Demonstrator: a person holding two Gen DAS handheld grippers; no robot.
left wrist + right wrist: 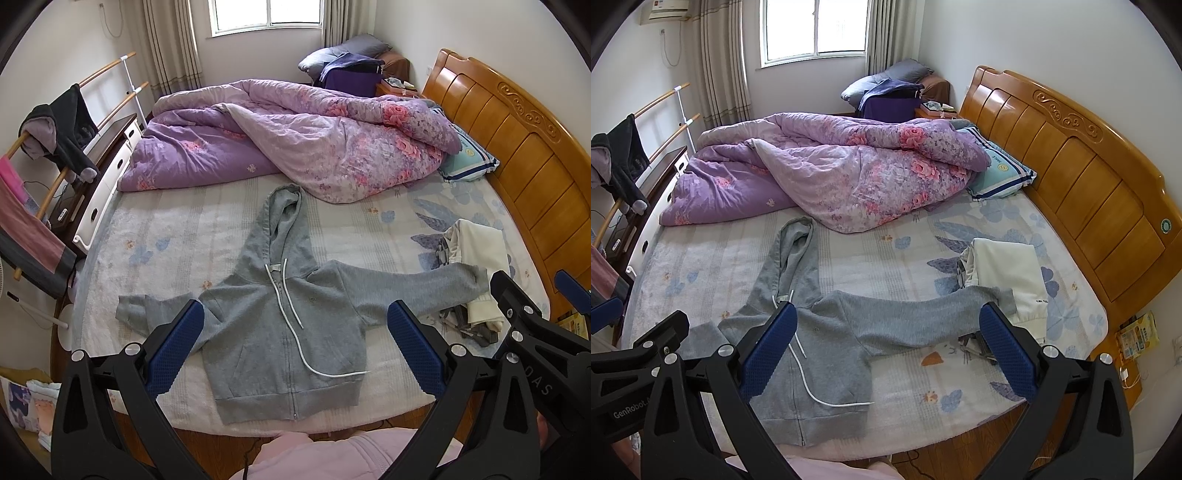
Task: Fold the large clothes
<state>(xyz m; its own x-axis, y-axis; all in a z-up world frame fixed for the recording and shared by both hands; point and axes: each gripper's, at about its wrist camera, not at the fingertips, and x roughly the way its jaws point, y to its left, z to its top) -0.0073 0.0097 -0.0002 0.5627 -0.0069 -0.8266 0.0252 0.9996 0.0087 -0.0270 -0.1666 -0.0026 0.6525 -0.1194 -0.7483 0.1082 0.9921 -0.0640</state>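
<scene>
Jaws of both grippers wide open, empty; grey hoodie [280, 332] flat, zipped, sleeves spread.

Rumpled purple floral quilt [295, 140] (far side), wooden headboard [517, 147], striped pillow [1001, 173].

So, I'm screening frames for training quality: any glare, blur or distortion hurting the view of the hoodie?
Left wrist view: the grey zip-up cotton hoodie is sharp under soft daylight; the bright window is blown out and the wooden headboard bows from fisheye. Right wrist view: equally sharp, same curvature, dark corners, no harsh shadows.
</scene>
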